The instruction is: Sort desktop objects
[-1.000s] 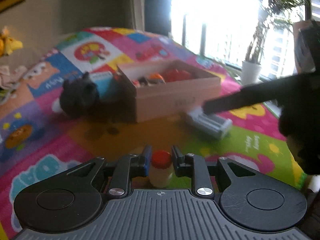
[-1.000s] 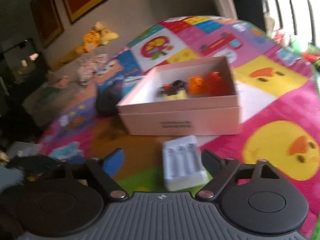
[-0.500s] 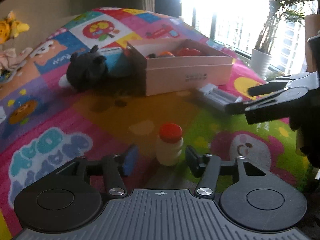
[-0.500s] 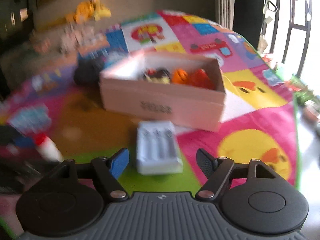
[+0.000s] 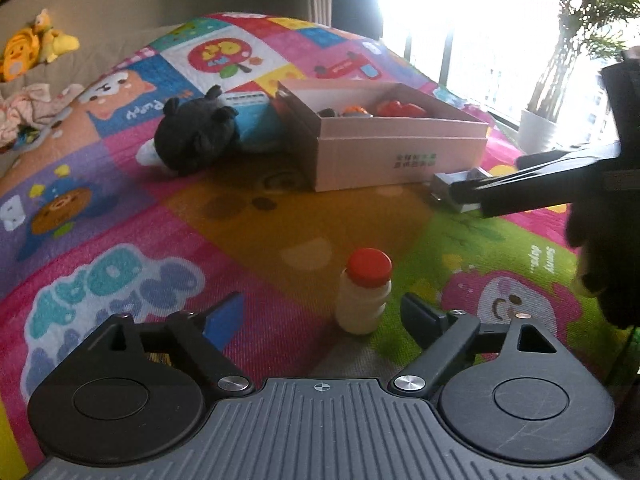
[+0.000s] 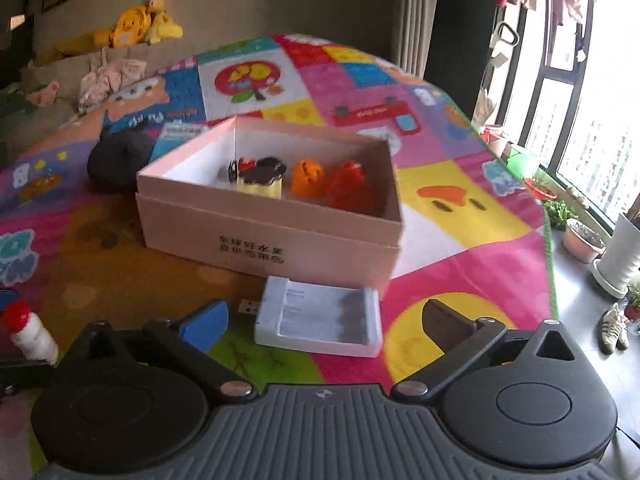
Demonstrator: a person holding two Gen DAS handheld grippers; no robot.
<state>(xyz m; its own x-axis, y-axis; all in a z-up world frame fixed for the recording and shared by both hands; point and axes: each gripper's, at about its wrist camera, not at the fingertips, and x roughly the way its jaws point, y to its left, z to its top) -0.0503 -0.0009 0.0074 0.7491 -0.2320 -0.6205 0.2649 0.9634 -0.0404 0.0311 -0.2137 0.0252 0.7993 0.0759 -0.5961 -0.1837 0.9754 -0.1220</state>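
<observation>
A small white bottle with a red cap [image 5: 363, 291] stands upright on the colourful play mat, between the fingers of my open left gripper [image 5: 320, 312], untouched; it also shows in the right wrist view [image 6: 28, 334]. A white battery charger [image 6: 318, 316] lies on the mat between the fingers of my open right gripper [image 6: 326, 320], just in front of the pink open box [image 6: 272, 240]. The box holds a yellow-and-black toy [image 6: 262, 178], an orange toy [image 6: 306, 176] and a red toy [image 6: 350, 184]. The right gripper appears at the right of the left wrist view [image 5: 520, 196].
A black plush toy [image 5: 192, 140] lies left of the box [image 5: 400, 152], with a blue-and-white packet [image 5: 248, 100] behind it. Yellow plush toys [image 6: 140, 24] and clothes sit on the sofa. Potted plants [image 6: 582, 240] stand on the floor past the mat's right edge.
My left gripper has let go of the red-capped bottle, opened wide and drawn back a little. My right gripper has swung so the charger lies crosswise between its fingers.
</observation>
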